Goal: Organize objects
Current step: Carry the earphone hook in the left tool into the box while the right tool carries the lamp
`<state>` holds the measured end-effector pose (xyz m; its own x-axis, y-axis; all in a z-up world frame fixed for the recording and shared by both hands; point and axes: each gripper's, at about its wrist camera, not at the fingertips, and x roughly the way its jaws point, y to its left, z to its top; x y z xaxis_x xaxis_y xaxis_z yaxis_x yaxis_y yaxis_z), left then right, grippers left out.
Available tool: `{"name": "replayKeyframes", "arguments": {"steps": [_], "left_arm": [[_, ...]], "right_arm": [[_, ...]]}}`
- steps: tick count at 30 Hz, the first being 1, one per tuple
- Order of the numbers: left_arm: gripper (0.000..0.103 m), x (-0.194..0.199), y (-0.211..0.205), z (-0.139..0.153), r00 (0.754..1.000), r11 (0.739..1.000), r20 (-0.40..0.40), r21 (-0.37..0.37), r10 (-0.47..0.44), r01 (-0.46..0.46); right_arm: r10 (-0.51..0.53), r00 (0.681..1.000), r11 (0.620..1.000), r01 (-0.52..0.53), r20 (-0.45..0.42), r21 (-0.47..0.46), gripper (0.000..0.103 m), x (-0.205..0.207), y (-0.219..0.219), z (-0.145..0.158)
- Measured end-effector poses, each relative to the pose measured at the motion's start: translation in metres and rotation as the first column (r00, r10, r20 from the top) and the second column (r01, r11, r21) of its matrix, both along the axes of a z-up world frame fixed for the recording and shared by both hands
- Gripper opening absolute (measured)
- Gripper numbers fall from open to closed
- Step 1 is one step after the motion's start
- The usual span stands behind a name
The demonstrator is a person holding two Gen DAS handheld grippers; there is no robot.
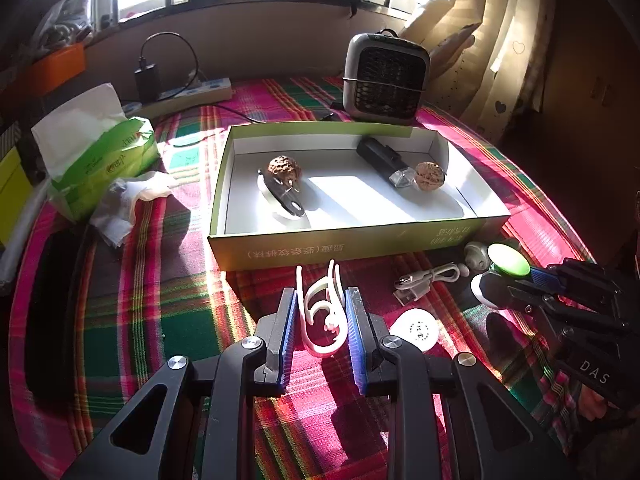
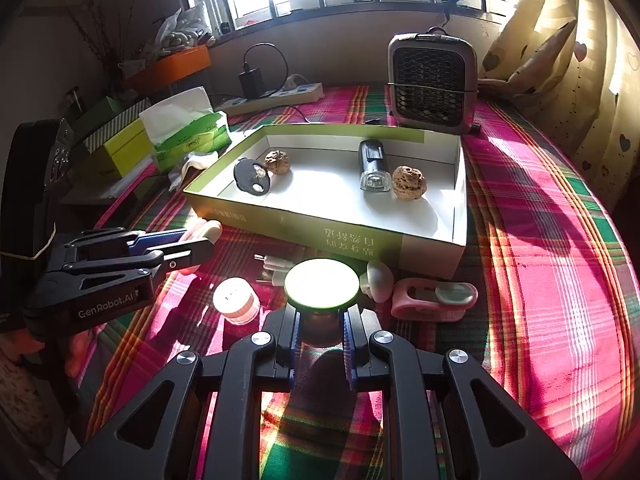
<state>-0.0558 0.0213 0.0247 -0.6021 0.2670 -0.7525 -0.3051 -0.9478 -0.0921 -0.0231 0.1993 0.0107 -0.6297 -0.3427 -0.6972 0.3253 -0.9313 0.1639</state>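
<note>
My left gripper [image 1: 321, 308] is shut on a white curled plastic hook piece [image 1: 320, 312], held above the plaid cloth just in front of the open green box [image 1: 352, 236]. My right gripper [image 2: 320, 320] is shut on a round green-lidded jar [image 2: 322, 282], also in front of the box [image 2: 360, 236]; it shows at the right of the left wrist view [image 1: 510, 261]. The box holds two walnuts [image 1: 284, 168] [image 1: 430, 175], a black key fob [image 1: 286, 200] and a black lighter-like device [image 1: 382, 160].
On the cloth before the box lie a white cable [image 1: 428, 278], a white round lid [image 1: 416, 330], a small white earbud-like piece [image 1: 476, 256] and a pink clip tool [image 2: 434, 298]. A tissue pack [image 1: 100, 156] sits left, a small heater [image 1: 386, 78] behind the box.
</note>
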Motion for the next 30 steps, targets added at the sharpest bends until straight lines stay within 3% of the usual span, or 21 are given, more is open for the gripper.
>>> {"name": "replayKeyframes", "arguments": {"steps": [16,30], "left_arm": [[0.021,-0.010,0.008,0.020,0.999,1.000,-0.036,0.018,-0.017,0.017],[0.021,-0.042,0.016,0.023,0.999,0.999,-0.019,0.039,-0.029,0.030]], "right_arm": [[-0.018,0.999,1.000,0.017,-0.041,-0.016,0.018,-0.010,0.008,0.018],[-0.062,0.996,0.998,0.061,-0.059,-0.014,0.018,-0.046,0.023,0.027]]}}
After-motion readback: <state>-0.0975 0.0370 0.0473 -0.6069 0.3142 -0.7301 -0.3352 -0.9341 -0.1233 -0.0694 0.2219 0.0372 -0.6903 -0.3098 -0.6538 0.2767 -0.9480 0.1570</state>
